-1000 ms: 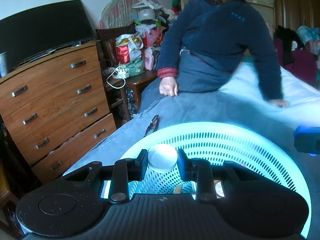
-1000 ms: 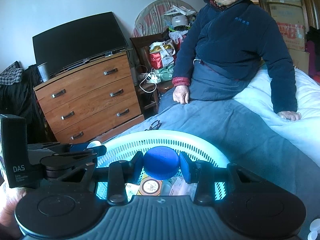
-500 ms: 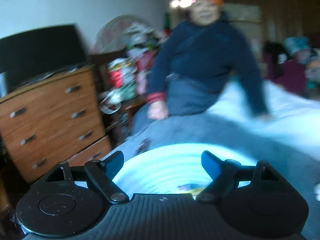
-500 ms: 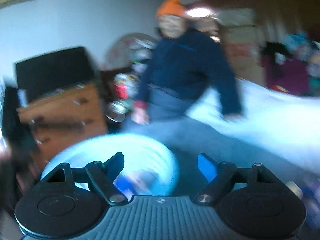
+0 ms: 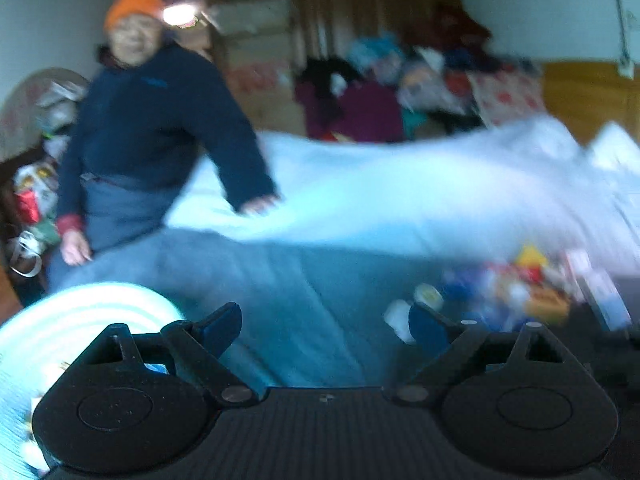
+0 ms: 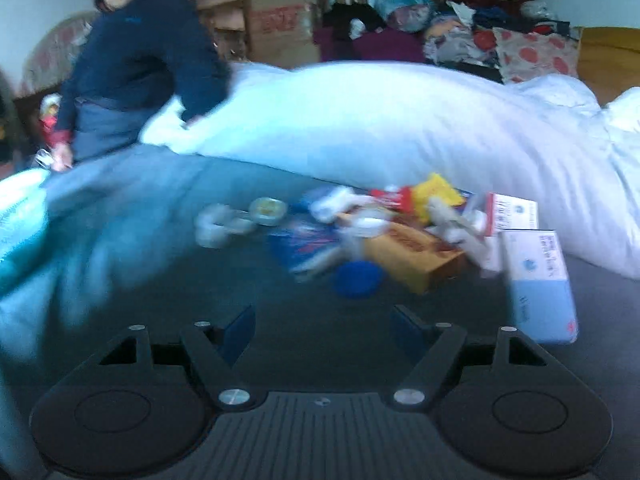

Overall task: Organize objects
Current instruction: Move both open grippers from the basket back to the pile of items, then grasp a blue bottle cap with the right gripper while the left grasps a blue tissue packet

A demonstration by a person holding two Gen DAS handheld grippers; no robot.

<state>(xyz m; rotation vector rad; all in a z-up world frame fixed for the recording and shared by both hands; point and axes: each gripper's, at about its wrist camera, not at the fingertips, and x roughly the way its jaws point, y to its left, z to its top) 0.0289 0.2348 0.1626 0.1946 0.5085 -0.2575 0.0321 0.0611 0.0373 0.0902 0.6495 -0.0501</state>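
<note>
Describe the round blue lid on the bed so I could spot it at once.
Find the heap of packets on the grey blanket, below the white duvet. At its near edge, beside the tan cardboard box, lies the round blue lid, the only solid-blue disc.

No legible text; print on boxes [image 6: 540,280] too blurred.

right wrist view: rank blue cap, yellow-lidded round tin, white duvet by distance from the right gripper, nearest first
1. blue cap: just ahead of the open right gripper, slightly right, on the grey blanket.
2. yellow-lidded round tin: farther out, left of centre, beside a white blurred item.
3. white duvet: farthest, heaped across the bed behind the pile.
</note>
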